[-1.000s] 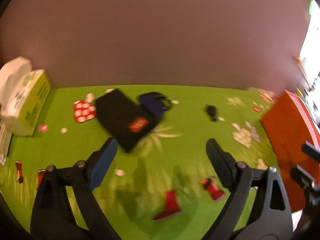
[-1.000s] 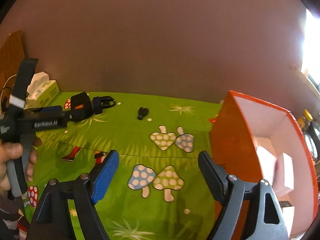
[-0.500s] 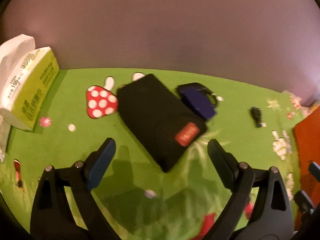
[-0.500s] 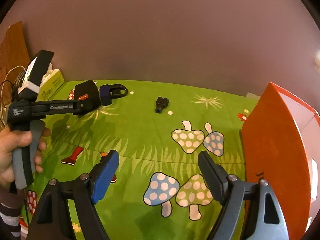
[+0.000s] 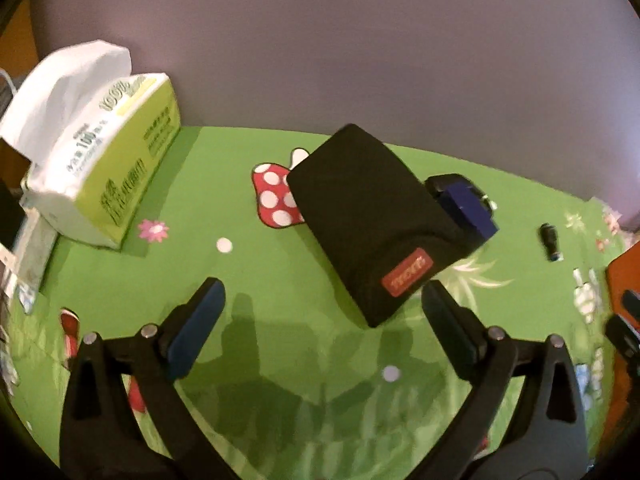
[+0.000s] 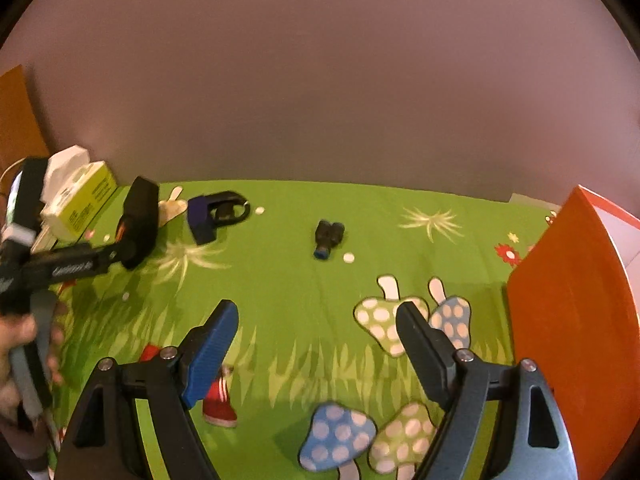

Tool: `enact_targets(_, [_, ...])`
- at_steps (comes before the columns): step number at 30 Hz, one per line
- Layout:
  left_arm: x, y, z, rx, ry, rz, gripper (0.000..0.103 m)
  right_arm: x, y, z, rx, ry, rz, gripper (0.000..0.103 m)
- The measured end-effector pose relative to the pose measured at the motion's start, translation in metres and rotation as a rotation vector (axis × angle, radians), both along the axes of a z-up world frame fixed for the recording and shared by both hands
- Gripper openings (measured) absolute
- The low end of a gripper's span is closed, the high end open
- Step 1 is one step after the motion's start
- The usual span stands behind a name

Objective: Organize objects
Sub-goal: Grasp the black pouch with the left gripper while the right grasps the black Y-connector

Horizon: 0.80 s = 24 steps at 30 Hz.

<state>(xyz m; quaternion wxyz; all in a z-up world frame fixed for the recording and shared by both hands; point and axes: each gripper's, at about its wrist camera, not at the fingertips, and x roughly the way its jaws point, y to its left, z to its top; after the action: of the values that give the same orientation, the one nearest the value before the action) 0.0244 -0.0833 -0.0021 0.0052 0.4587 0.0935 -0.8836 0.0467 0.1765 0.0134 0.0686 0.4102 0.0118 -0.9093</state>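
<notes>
1. Left gripper [image 5: 320,300] hovers over green mat [image 5: 248,280], jaws opening wide, nothing pinched; near corner of black pouch [image 5: 372,220] lies btwn the tips, untouched.
2. Pouch has red label, lies on mat partly over a red mushroom print; blue block [image 5: 466,208] just beside its far right edge.
3. Right gripper [image 6: 316,320] spread apart, holding nothing, above mushroom prints.
4. Small black connector [image 6: 328,238] mid-mat, well apart from pouch.
5. Tissue box [image 5: 104,168] far left; orange box [image 6: 572,320] at right.
</notes>
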Motion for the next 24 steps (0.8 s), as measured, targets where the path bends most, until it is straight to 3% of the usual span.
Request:
enact_targets(6, [-0.003,0.0,0.015,0.121,0.028,0.032,0.1,-0.029,-0.001,-0.01,0.018,-0.012,-0.047,0.082])
enact_targets(9, [-0.016,-0.002,0.02,0.173,0.036,0.104,0.1,-0.041,-0.001,-0.014,0.0,-0.014,-0.061,0.082])
enact_targets(13, [-0.035,-0.008,0.007,0.207,-0.04,0.234,0.1,-0.053,-0.005,-0.019,0.031,-0.004,-0.061,0.082])
enact_targets(17, [-0.05,0.0,-0.005,0.155,-0.099,0.312,0.1,-0.062,-0.01,-0.024,0.04,-0.011,-0.052,0.082])
enact_targets(21, [-0.053,0.016,-0.008,0.072,-0.056,0.279,0.099,-0.068,-0.01,-0.029,0.053,0.001,-0.058,0.082])
enact_targets(24, [-0.05,0.028,-0.008,0.027,-0.004,0.212,0.083,-0.074,-0.002,-0.033,0.026,-0.01,-0.077,0.08])
